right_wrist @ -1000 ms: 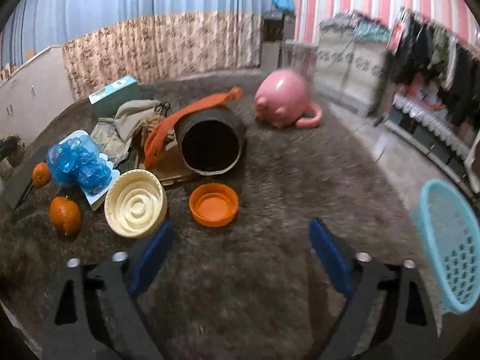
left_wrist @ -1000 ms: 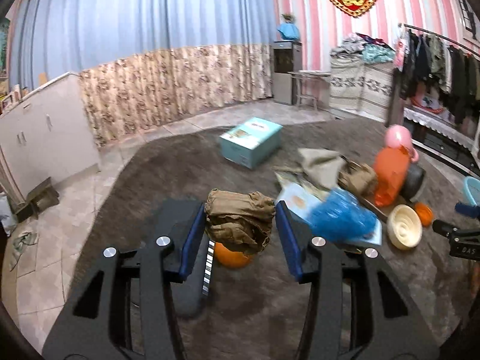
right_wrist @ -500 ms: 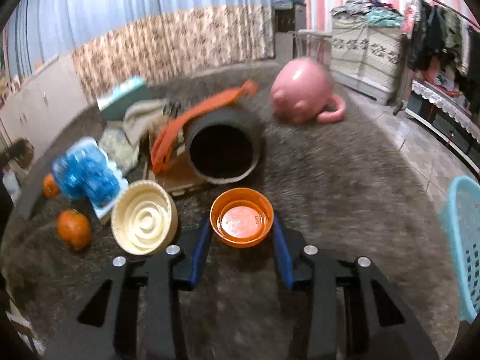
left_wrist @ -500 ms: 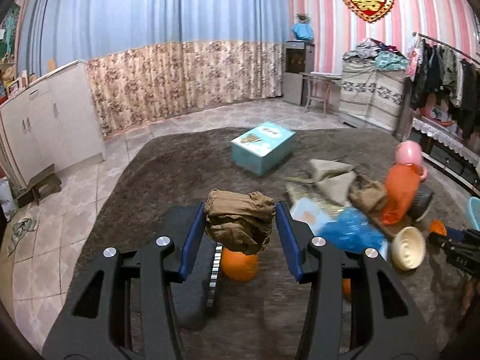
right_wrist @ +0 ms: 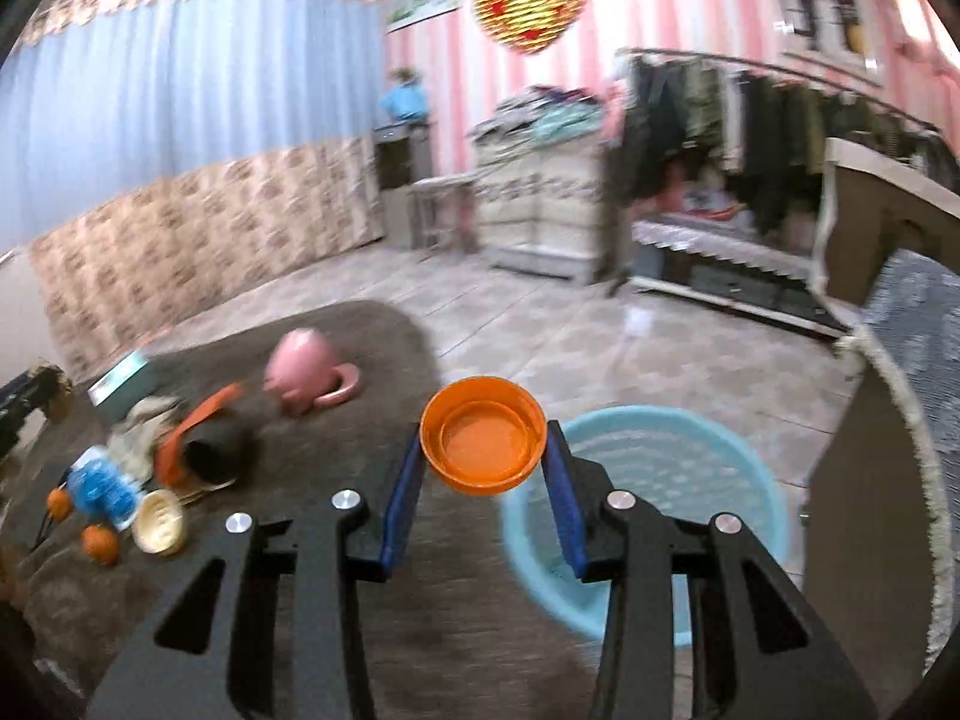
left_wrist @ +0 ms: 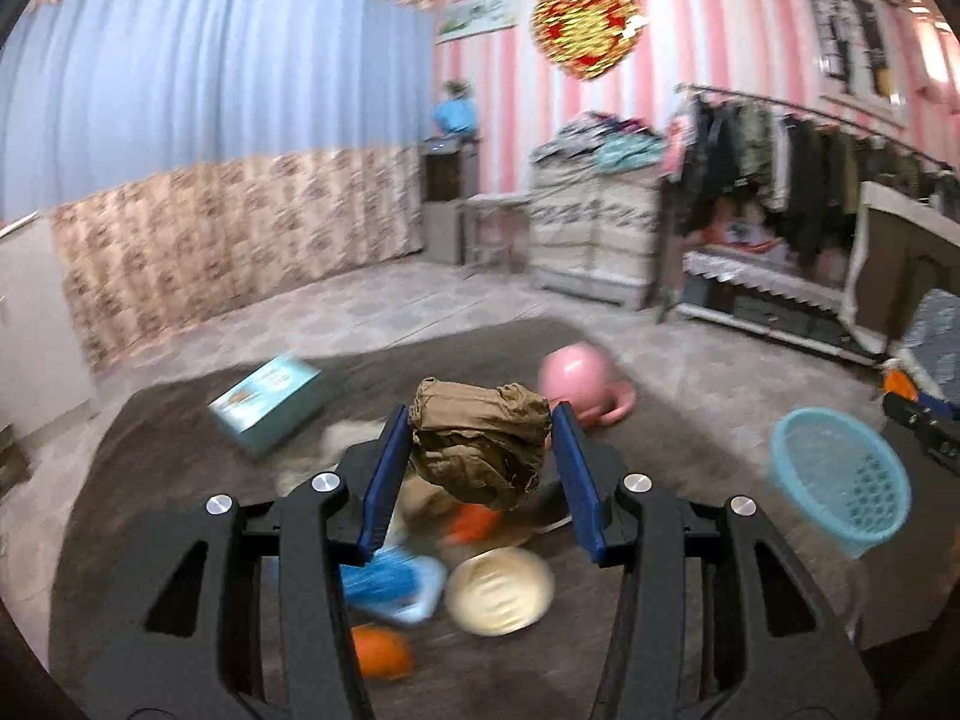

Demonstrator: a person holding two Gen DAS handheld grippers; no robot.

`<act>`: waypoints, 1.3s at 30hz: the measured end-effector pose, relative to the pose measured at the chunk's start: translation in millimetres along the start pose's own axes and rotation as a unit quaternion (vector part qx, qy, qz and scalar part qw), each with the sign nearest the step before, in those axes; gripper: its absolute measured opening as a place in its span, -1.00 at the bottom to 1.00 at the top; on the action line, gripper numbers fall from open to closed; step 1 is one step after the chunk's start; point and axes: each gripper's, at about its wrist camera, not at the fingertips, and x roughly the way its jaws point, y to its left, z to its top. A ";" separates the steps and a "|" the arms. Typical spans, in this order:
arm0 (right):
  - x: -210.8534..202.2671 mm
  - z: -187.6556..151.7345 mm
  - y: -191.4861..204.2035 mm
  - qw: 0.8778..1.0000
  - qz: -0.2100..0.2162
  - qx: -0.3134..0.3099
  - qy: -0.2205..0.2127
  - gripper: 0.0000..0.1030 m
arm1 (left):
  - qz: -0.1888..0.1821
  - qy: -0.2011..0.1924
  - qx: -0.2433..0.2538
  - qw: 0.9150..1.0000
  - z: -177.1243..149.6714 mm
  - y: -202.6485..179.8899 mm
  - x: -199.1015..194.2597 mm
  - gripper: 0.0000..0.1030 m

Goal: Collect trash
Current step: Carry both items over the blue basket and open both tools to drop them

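Right hand-held gripper [right_wrist: 483, 471] clamped on orange lid [right_wrist: 483, 435], hovering just beside blue basket [right_wrist: 648, 516], not yet over it. Left hand-held gripper [left_wrist: 477, 453] pinching crumpled brown paper wad [left_wrist: 480, 441] above carpet clutter, basket well off to its right.

Risk: lid held by rim only, may pop free, roll across carpet. Early release misses basket. Wad loose, could slip mid-swing.

Around: pink pot [left_wrist: 579, 381], cream dish [left_wrist: 499, 591], oranges [right_wrist: 101, 543], teal box [left_wrist: 267, 405]. Path to basket looks open.

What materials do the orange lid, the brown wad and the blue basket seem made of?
Orange lid: likely plastic, smooth, slightly glossy, with a moulded rim.
Brown wad: probably crumpled paper, matte, with sharp creases; cloth is possible.
Blue basket: plastic, its wall pierced by regular holes.
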 end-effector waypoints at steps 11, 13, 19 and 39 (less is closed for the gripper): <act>20.7 -4.0 -95.4 0.996 -0.084 0.031 0.004 -0.23 | -0.112 0.024 0.034 0.993 11.4 -149.1 55.3 -0.09; 27.8 -9.2 -113.0 0.995 -0.091 0.051 0.011 -0.23 | -0.127 0.031 0.038 0.991 6.3 -171.1 64.8 -0.08; 46.6 -23.1 -146.5 0.988 -0.125 0.085 0.036 -0.23 | -0.173 0.066 0.053 0.981 -10.6 -239.8 107.5 -0.08; 70.6 -42.5 -162.2 0.982 -0.135 0.116 0.068 -0.23 | -0.172 0.074 0.099 0.977 -30.3 -296.1 153.6 0.74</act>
